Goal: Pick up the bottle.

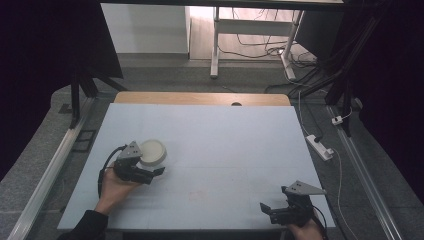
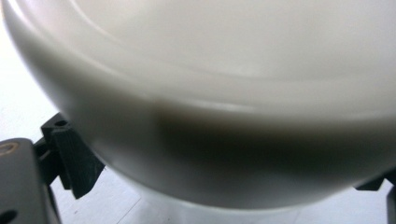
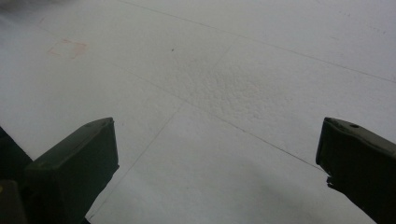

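While the person's left hand (image 1: 114, 188) reaches in over the near-left part of the counter (image 1: 230, 135), the left gripper (image 1: 150, 167) sits right against a white, round, shallow bowl (image 1: 152, 152) that rests on the pale surface. From the left gripper view the bowl's (image 2: 205, 116) curved wall looms between the fingers (image 2: 74, 163), one dark finger showing at each lower corner, so they are spread wide around its near side; whether they actually press on it I cannot tell. My guess is that the gripper is held low and level so the fingers can straddle the bowl's rim or wall for a pick-up. Well apart, at the near-right corner, the right gripper (image 1: 275, 212) hangs just above bare counter, its fingers (image 3: 70, 163) wide apart with nothing between them, apparently parked out of the way while the left side does the work.
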`<state>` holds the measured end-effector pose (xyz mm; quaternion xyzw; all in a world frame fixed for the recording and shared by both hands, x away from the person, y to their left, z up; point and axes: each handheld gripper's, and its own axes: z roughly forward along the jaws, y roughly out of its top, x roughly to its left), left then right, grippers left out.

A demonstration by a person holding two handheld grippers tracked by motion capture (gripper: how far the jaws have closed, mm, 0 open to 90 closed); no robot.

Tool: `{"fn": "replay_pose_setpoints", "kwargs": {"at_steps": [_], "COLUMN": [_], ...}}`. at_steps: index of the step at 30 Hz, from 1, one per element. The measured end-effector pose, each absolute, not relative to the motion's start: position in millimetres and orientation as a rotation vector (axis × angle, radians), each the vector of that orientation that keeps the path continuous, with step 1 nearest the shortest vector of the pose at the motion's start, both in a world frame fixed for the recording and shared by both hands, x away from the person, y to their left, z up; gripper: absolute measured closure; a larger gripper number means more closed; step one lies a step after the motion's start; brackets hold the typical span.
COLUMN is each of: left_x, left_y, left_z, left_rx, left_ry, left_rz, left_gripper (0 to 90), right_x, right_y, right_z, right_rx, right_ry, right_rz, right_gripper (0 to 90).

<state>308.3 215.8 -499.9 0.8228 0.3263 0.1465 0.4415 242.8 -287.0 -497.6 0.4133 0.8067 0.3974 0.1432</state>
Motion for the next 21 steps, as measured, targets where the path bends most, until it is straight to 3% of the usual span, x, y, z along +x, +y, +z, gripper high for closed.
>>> {"fn": "replay_pose_setpoints", "kwargs": {"at_steps": [21], "left_x": [308.6], "left_y": [168.4], "left_z": [-467.6], "left_rx": [2.067], "left_ry": [0.626], "left_rz": [0.303], "left_gripper": [7.3], "right_x": [242.6], "right_y": [-287.2], "right_z": [-497.5], "right_rx": [1.19], "right_ry": [2.325], "right_rz": [1.148], "right_gripper": [0.0]}}
